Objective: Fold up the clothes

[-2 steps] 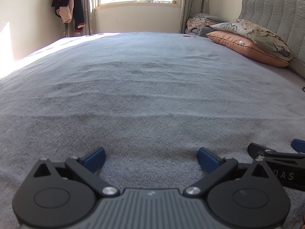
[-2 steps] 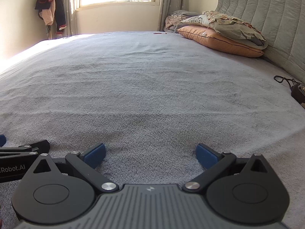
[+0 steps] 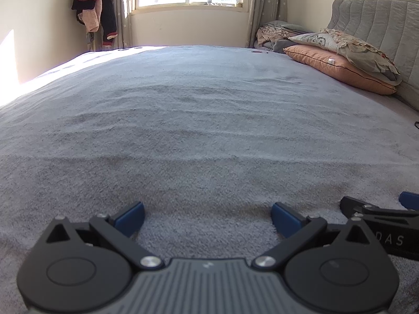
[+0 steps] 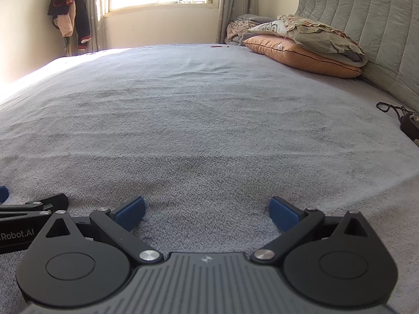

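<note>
No garment lies between or near either pair of tongs — the only clothes in view are a dark jacket with a pink piece (image 3: pixel 94 18) hanging in the far corner and a rumpled pile (image 4: pixel 241 30) by the pillows (image 4: pixel 301 55), both well apart from the tongs. Such cloth would likely be light, soft and limp; best pinched at a hem or shoulder. The left tongs (image 3: pixel 208 218) and right tongs (image 4: pixel 207 213) rest side by side on the grey bed cover (image 3: pixel 209 130), both spread wide, grasping nothing.
</note>
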The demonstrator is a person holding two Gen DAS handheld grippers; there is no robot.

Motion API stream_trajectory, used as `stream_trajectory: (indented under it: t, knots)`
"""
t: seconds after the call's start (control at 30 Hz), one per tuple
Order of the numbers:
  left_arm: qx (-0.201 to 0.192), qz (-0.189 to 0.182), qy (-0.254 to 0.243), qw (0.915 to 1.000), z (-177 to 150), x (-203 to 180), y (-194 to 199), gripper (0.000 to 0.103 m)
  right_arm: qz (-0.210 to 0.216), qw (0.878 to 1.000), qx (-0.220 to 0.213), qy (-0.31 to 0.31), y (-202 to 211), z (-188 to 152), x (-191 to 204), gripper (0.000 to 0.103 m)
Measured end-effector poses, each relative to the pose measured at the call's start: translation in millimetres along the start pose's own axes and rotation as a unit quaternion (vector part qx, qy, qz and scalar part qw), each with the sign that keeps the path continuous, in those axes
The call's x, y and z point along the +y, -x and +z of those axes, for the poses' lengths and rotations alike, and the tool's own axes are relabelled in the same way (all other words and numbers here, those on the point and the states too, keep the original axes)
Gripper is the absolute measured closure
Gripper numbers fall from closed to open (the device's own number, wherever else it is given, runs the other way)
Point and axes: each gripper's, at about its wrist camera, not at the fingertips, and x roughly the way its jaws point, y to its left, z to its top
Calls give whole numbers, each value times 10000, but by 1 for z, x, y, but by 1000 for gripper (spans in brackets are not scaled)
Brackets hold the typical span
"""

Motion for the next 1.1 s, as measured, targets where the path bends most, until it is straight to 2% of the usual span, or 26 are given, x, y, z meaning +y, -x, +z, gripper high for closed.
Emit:
stream_trajectory:
  t: [0.23,0.3,1.1]
  knots:
    - [-118,-156,167,9997,-1,2,1,0,-147,9995,194,178,-7,2,-1,0]
    - [-132,-198,174,9996,-3,6,3,0,-145,9997,75,183,0,0,0,0]
    - [-139,-105,142,9997,-6,-1,3,0,-155,9997,109,136,-1,0,2,0]
